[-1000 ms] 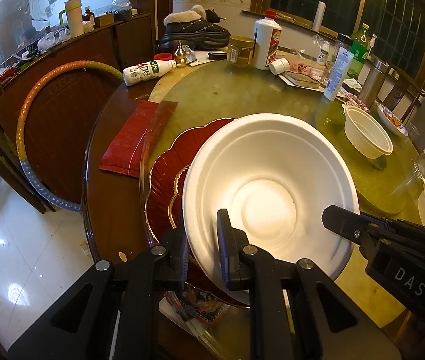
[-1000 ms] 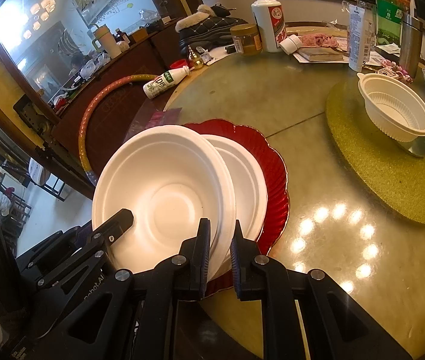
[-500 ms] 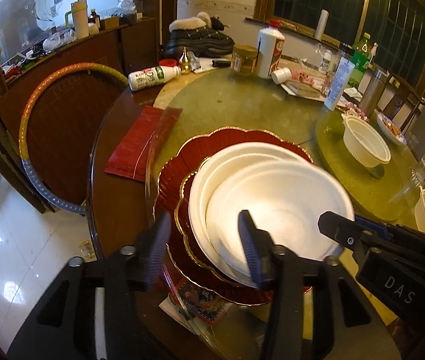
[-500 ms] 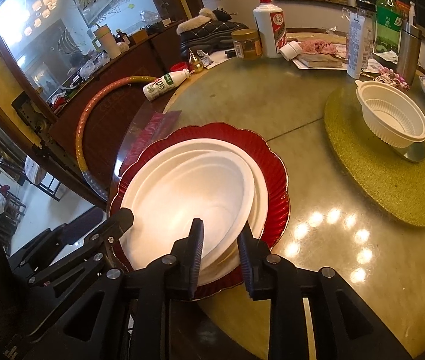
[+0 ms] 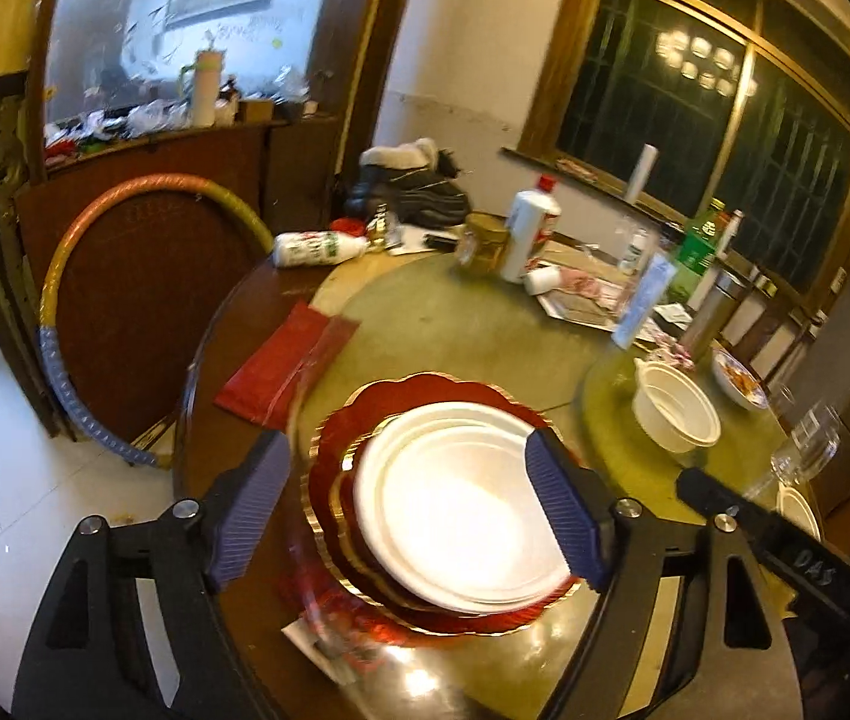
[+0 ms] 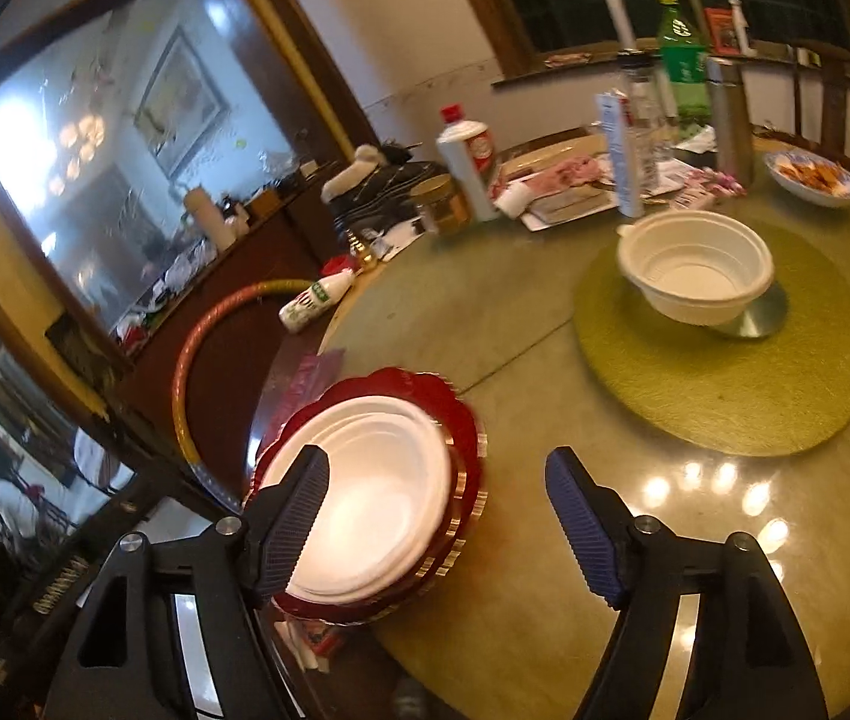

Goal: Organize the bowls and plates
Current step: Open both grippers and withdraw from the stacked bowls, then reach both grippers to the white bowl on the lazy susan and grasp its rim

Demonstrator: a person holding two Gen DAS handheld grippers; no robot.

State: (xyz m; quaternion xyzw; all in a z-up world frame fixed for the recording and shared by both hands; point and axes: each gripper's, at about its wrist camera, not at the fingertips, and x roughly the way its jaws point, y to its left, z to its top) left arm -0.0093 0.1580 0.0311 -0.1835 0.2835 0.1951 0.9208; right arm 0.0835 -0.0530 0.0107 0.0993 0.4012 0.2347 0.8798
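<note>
White foam bowl released onto the plate stack; both grippers freed.

Left gripper (image 5: 407,504): jaws have just been opening, now spread wide, nothing between the pads. The white bowl (image 5: 467,516), tilted up in both grips a second ago, now lies nested in the white plate on the red scalloped plates (image 5: 425,387), near table edge. Right gripper (image 6: 437,528): likewise just opened, empty. Remaining item: the ribbed white bowl (image 6: 695,264), far right on the green mat (image 6: 725,384).

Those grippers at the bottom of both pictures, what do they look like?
Each gripper, left and right, is a black frame with triangular cut-outs and silver screws, ending in two fingers faced with ribbed dark blue pads. The right one's side, seen in the left view, bears pale lettering. No cables, sleeves or hands show.
</note>
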